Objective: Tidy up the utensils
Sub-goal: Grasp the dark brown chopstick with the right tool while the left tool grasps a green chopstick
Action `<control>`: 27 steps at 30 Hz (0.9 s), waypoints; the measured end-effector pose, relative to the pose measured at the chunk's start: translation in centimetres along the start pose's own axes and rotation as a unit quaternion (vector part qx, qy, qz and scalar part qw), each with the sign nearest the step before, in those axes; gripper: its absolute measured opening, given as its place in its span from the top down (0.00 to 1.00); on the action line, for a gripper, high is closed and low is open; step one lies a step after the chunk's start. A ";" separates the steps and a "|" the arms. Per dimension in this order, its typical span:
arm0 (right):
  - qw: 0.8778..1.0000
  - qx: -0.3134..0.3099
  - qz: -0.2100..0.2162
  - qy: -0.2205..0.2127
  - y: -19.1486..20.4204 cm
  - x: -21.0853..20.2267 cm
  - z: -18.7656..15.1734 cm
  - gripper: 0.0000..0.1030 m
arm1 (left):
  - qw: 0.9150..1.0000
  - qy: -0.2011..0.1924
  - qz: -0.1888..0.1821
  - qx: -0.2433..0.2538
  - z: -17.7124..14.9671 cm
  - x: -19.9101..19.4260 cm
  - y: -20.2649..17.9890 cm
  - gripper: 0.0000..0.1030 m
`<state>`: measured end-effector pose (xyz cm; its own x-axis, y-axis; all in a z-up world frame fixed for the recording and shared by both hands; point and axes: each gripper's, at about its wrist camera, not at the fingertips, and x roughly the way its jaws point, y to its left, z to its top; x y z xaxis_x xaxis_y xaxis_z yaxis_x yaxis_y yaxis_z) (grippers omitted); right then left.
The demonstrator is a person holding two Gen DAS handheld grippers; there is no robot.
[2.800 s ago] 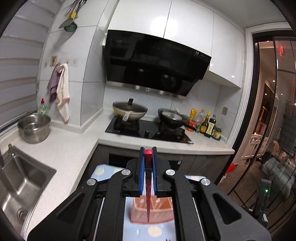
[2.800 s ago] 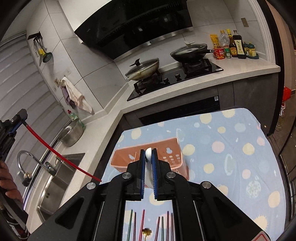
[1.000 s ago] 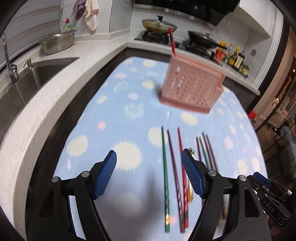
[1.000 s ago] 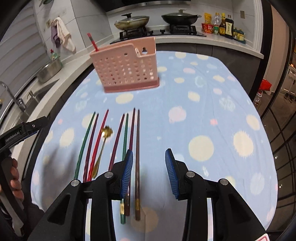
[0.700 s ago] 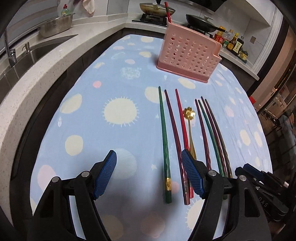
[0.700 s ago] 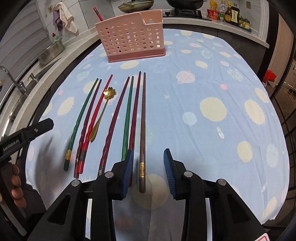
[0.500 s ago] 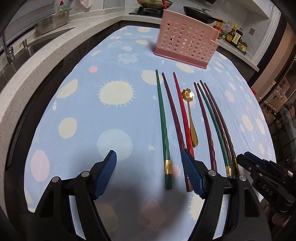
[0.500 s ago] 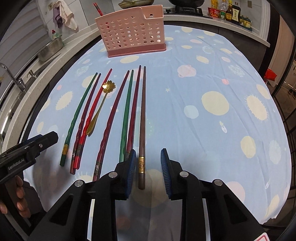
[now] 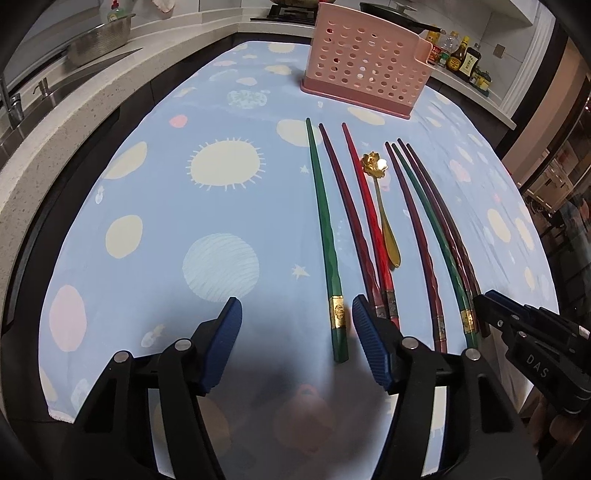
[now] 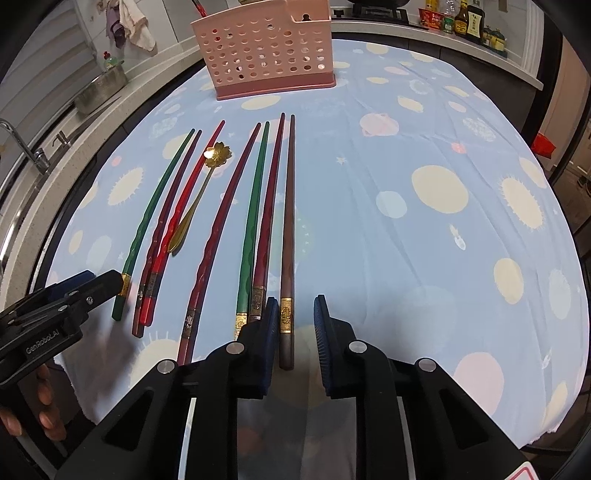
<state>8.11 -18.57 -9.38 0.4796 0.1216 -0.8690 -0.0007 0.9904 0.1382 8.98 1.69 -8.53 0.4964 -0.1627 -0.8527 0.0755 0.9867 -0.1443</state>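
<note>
Chopsticks are lying in a row on the tabletop (image 10: 461, 155), handles toward us, with a gold flower spoon (image 10: 201, 192) among them and the pink perforated utensil holder (image 10: 266, 51) standing well beyond their tips. We are bringing both claws down at the handle ends. The right claw (image 10: 293, 332) is spread narrow, jaws straddling the brown chopstick (image 10: 287, 229), nothing gripped yet; its left pad is sitting just beside the dark red chopstick (image 10: 267, 206), so we are risking pinching two at once. The left claw (image 9: 295, 332) is spread wide, and the leftmost green chopstick (image 9: 325, 236) is lying between its jaws, close to the right pad and well apart from the left one.

To do this well, we are judging that each claw should centre on its one stick before closing, near the gold band where the handle is thickest. Closing on the right should be done with the left pad nudged clear of the dark red neighbour. The sticks look thin and slick, so they are likely to swivel if gripped far off the end; a square, firm pinch should keep them in line for dropping into the holder, where a red chopstick (image 10: 197, 7) is already poking out.
</note>
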 end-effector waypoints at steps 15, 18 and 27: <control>1.000 0.008 -0.002 -0.004 -0.5 -0.2 -0.2 0.93 | 1.000 -0.003 0.007 0.023 -0.1 0.4 -0.7 0.60; 1.000 0.008 -0.002 -0.004 -0.5 -0.2 -0.2 0.93 | 0.999 -0.004 0.007 0.032 -0.2 0.5 -1.1 0.64; 1.000 0.008 0.000 -0.007 -0.5 -0.5 -0.4 0.93 | 0.999 0.003 -0.017 0.030 -0.1 0.6 -1.0 0.93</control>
<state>7.50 -19.11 -9.17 0.4915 0.1212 -0.8624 0.0126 0.9892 0.1462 9.14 0.60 -8.94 0.4880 -0.1952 -0.8508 0.1428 0.9794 -0.1428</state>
